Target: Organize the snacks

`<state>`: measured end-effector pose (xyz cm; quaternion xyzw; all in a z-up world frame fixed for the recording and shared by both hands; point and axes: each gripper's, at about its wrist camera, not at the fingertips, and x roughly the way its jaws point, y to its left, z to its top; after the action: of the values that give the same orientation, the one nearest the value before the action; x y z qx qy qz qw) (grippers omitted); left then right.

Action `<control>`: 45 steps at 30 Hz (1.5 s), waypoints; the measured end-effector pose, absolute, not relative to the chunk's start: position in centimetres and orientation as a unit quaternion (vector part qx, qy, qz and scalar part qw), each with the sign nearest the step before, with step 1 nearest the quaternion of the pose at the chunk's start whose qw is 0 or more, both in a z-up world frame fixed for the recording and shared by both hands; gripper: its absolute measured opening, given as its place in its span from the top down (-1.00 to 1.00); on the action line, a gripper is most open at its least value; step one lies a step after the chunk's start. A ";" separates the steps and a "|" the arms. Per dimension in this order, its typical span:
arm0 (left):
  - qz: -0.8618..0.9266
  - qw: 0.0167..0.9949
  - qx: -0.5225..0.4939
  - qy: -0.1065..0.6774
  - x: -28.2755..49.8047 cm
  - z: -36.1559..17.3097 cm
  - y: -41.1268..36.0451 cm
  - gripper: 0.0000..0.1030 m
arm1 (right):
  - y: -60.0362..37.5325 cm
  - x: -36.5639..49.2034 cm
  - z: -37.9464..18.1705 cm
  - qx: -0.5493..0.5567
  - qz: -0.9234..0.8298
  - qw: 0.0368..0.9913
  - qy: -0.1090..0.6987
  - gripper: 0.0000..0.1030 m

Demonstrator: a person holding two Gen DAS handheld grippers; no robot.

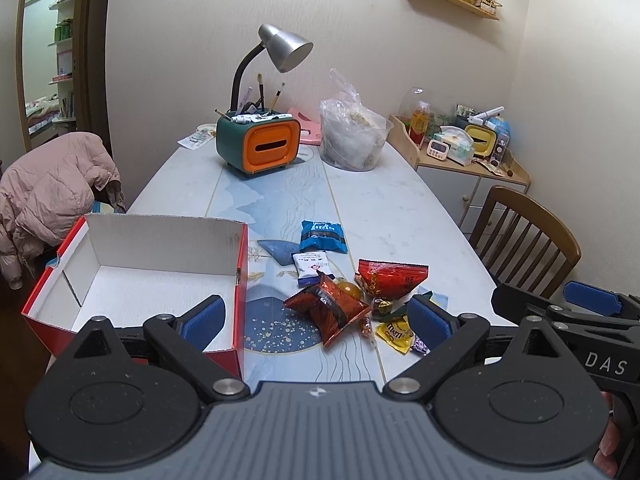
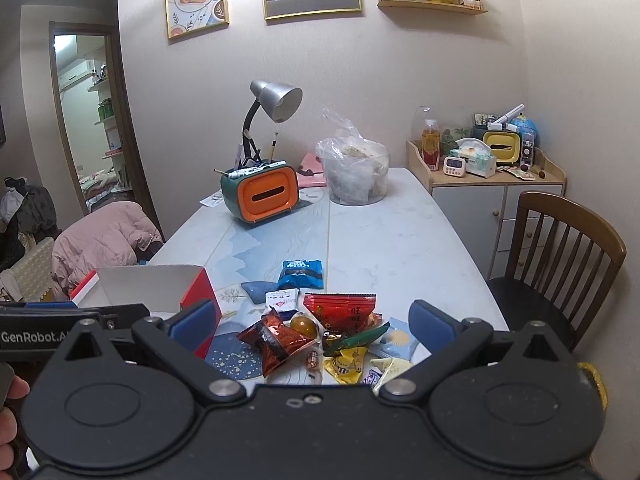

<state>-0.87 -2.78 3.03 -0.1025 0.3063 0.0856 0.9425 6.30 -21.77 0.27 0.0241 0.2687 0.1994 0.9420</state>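
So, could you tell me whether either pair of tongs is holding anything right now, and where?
Nothing is held: left tongs and right tongs are both open above the snacks.

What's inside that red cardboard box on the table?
Nothing that shows: the red box has a bare white floor and walls in the left wrist view. Its nearest corner is hidden behind the left gripper, so something small there can't be ruled out.

Box (image 1: 160, 264) interior open; snack pile (image 1: 360, 304) seemingly crowds its right.

Loose snack packets (image 1: 340, 300) heaped beside empty open red box (image 1: 132, 280)
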 end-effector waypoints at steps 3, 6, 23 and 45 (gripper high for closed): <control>0.085 0.941 -0.104 0.309 -1.0 3.0 -2.8 -0.91 | -21.8 6.1 0.2 0.025 0.200 0.941 0.271 -0.99; 0.085 0.940 -0.104 0.314 -1.0 2.9 -2.7 -0.91 | -21.8 5.9 0.2 0.025 0.196 0.941 0.274 -0.99; 0.087 0.938 -0.104 0.320 -1.2 2.5 -3.0 -0.91 | -22.1 5.8 0.3 0.024 0.199 0.938 0.282 -0.99; 0.089 0.935 -0.109 0.325 -0.4 2.1 -2.8 -0.91 | -21.8 6.4 0.4 0.017 0.203 0.937 0.283 -0.99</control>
<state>-0.37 -2.77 2.08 -0.1095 0.3249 0.0890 0.9352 6.43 -21.81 0.35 0.0173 0.2826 0.2026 0.9375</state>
